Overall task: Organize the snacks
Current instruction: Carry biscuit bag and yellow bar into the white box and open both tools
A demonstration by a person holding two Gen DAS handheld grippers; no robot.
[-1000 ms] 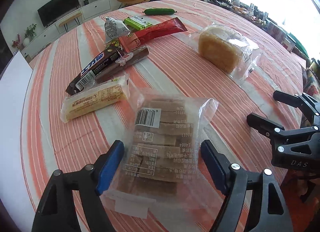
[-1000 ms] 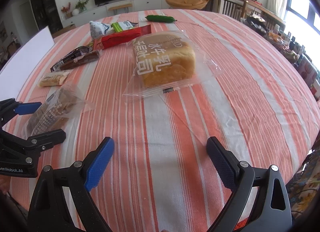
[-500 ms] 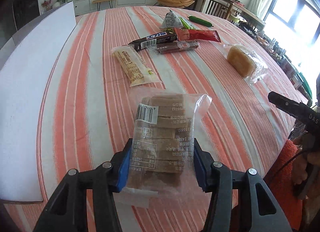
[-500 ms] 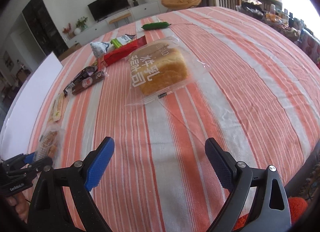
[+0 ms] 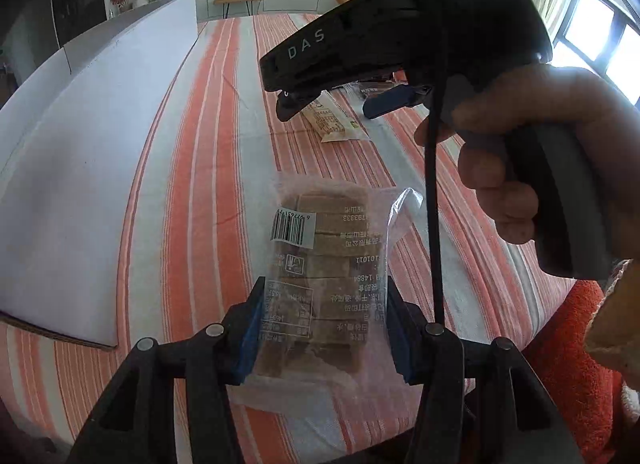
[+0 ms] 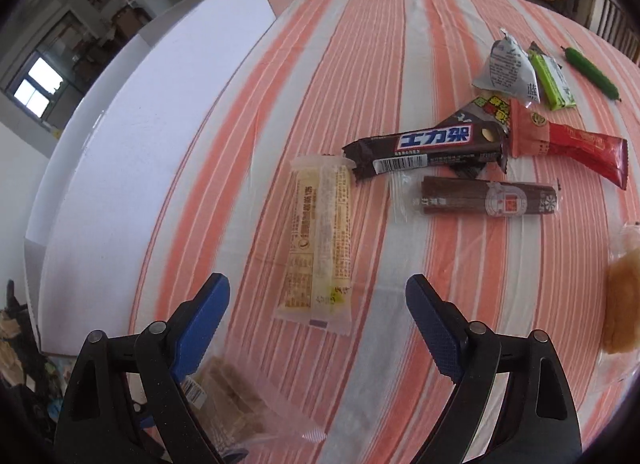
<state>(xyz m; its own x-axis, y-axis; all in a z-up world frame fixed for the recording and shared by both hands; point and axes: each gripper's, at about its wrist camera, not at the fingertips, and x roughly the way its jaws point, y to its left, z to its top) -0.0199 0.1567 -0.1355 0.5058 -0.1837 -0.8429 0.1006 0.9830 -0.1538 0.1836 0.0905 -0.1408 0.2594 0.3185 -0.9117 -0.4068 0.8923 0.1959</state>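
Left wrist view: the left gripper (image 5: 324,328) has its blue-padded jaws pressed against both sides of a clear bag of brown biscuit slabs (image 5: 328,264), barcode label facing up, the bag held over the striped tablecloth (image 5: 208,168) near the table's front edge, with the white board (image 5: 80,168) lying along the cloth's left side. Above and to the right, a hand (image 5: 532,152) wraps the handle of the right gripper (image 5: 328,104), whose black body (marked "DAS") crosses the upper part of the view, reaching over a pale yellow snack bar (image 5: 332,122). Right wrist view: the right gripper's jaws stand wide apart with nothing between them, hovering above the near end of that pale yellow snack bar, which lies lengthwise on the cloth roughly at its middle. Just beyond it, a dark chocolate bar (image 6: 424,150) with a blue-and-white label touches the yellow bar's far right corner, and a brown cylindrical roll in clear wrap (image 6: 488,196) lies just below the chocolate. Farther toward the far right edge sit a red packet (image 6: 568,144), a grey-white pouch (image 6: 508,68), a green wafer bar (image 6: 554,80) and a green cucumber (image 6: 592,72), clustered closely. A wrapped bread loaf (image 6: 620,304) shows at the right edge, partly cut off. The biscuit bag appears again at the bottom left, blurred, behind the right gripper's left finger.
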